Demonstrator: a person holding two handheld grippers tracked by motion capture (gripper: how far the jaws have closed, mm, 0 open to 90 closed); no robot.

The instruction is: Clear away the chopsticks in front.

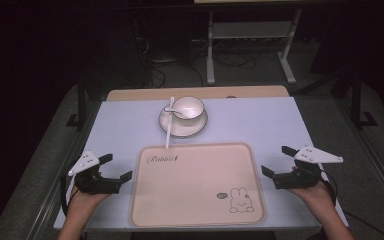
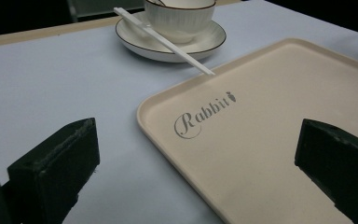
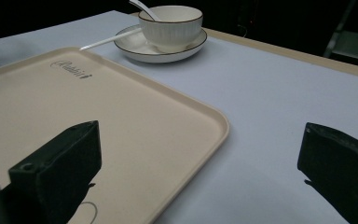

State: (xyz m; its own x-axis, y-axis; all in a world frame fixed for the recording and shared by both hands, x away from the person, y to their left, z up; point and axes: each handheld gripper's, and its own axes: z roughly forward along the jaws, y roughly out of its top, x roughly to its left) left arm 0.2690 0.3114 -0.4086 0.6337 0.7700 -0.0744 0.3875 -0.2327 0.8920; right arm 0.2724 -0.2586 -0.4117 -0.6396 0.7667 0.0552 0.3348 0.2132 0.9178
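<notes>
— Where was the beige tray (image 1: 195, 200) seen?
— It was laid on the tabletop (image 1: 260, 120), between the released left gripper (image 1: 113, 167) at nine o'clock and the released right gripper (image 1: 276, 161) at three o'clock.

Both grippers are black, each topped by a pale grey three-cornered plate with small dots, probably screws. A dark cable trails from each. Forearms are bare.
</notes>
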